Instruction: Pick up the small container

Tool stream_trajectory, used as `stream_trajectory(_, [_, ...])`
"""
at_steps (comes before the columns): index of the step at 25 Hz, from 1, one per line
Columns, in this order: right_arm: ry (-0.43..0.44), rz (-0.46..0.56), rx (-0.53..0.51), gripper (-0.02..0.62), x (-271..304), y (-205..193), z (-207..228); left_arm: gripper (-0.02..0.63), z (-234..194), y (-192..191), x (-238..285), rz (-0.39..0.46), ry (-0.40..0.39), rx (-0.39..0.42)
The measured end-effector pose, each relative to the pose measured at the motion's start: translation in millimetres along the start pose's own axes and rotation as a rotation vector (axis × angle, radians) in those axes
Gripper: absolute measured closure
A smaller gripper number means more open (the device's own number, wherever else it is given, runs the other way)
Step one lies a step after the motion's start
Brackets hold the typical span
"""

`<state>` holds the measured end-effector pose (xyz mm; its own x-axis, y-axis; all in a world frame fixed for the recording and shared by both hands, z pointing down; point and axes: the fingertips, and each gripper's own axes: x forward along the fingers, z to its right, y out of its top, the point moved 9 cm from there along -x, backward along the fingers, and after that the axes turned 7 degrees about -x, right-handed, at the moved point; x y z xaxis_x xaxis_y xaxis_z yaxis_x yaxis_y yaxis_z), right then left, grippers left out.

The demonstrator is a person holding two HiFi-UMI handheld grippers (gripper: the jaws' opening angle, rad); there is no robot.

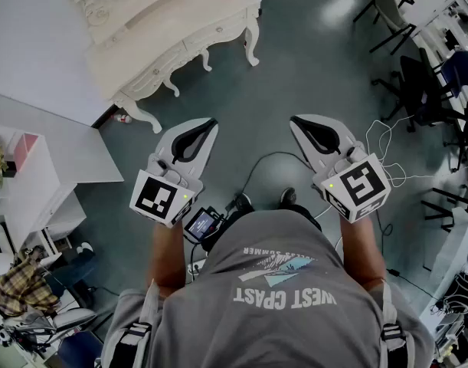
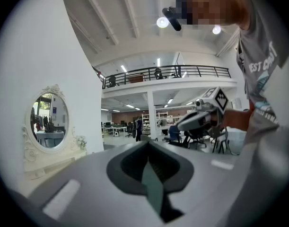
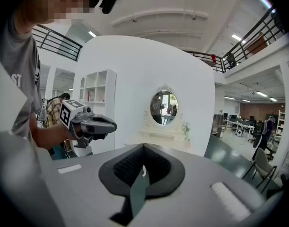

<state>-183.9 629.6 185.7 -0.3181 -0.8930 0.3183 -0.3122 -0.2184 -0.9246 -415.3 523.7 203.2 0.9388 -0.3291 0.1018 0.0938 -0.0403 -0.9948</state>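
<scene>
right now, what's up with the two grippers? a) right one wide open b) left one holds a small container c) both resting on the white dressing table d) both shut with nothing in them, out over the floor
d: the left gripper and the right gripper each have their jaws together with nothing between them. Both are held out over the floor, short of the white dressing table.

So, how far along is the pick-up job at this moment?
Nothing looks done yet. In hand: nothing. The left hand-held gripper and the right hand-held gripper are both shut and empty, held over the floor. Left to do: all of it. The white dressing table stands ahead, apart from both. I cannot make out a small container; it must be found, gripped and lifted.
</scene>
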Motion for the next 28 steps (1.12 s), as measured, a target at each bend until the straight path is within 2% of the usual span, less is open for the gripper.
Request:
stream_trajectory(17, [-0.009,0.024,-0.001,0.595,13.8,7.0,2.1,0.603,-12.0,-3.6,-2.2,0.000,-0.008,-0.004])
stream_trajectory(23, [-0.008,0.060,0.053,0.594,29.1,-1.4,32.4,0.603,-18.4,-5.9,15.7,-0.049,0.030,-0.013])
stream_trajectory(28, [0.027,0.068,0.085,0.594,51.4,-13.7,76.3,0.603,-25.4,-8.2,44.7,-0.098,0.074,-0.049])
